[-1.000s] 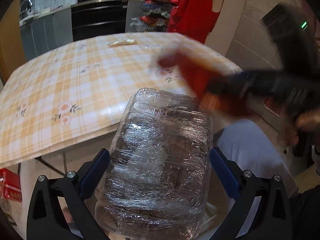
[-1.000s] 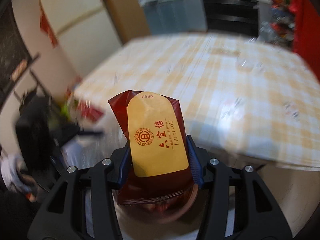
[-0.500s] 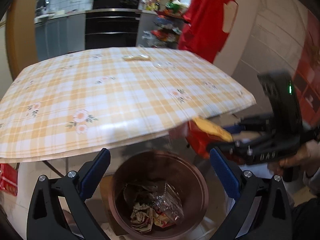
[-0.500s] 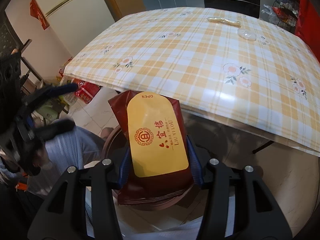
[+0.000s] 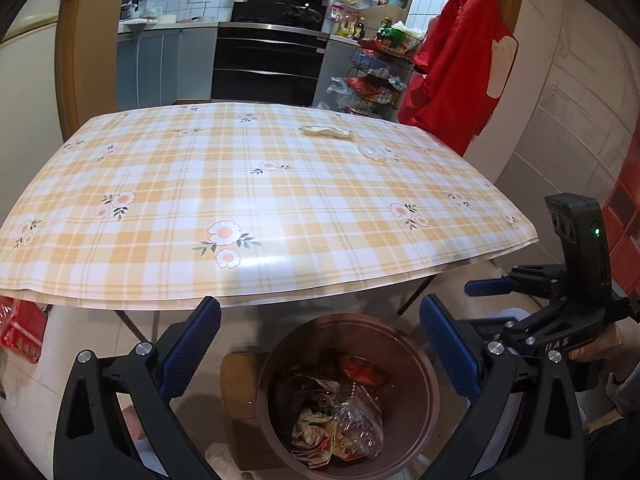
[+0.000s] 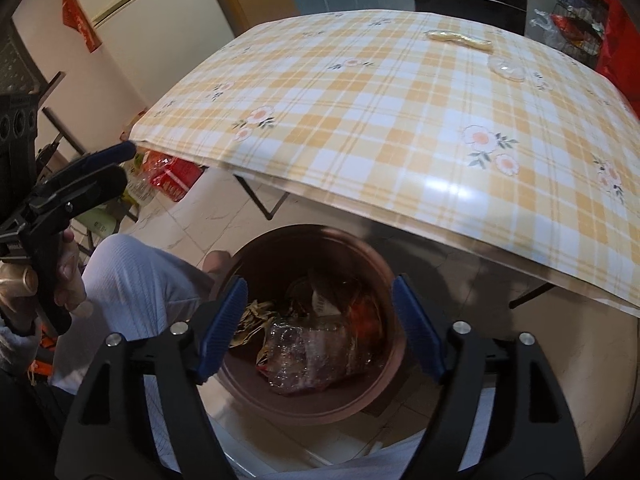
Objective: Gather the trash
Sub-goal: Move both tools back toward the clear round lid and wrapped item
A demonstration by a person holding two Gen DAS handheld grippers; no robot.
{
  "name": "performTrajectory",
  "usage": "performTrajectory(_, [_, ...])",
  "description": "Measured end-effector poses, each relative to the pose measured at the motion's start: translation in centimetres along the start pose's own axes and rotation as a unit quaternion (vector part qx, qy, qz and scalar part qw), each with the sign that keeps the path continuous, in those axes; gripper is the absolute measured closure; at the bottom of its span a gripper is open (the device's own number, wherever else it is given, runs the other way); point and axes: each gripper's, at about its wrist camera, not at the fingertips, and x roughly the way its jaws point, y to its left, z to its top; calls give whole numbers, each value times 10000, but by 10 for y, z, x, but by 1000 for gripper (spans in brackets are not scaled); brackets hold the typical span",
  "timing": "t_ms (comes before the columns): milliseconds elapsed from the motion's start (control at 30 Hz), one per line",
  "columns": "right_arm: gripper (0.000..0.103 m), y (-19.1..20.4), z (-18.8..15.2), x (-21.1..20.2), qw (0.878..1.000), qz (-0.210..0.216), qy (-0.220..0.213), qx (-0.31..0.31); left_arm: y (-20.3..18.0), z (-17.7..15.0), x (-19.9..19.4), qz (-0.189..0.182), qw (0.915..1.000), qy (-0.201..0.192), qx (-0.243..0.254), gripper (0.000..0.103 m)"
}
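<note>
Kitchen floor, brown bin [image 5: 344, 396] under the table [image 5: 240, 200] edge. Left gripper [image 5: 320, 344] released, empty; right gripper [image 6: 320, 324] jaws just opened, nothing between them, wrappers [image 6: 316, 344] lie in the bin. 2 scraps remain far across: yellow wrapper [image 5: 326, 131], clear lid [image 5: 372, 153]. Risk: the flat lid slips from the pads.
</note>
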Motion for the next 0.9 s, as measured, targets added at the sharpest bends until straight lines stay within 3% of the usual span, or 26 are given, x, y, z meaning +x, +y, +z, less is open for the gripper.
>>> performTrajectory(333, [20,-40,17,-11,9985,-360,-268,319,8,4,14,60,9999,100,-80,6])
performTrajectory(900, [20,-107,70,-5,9945,-798,-454,501,23,56,60,111,9994,303,-105,6])
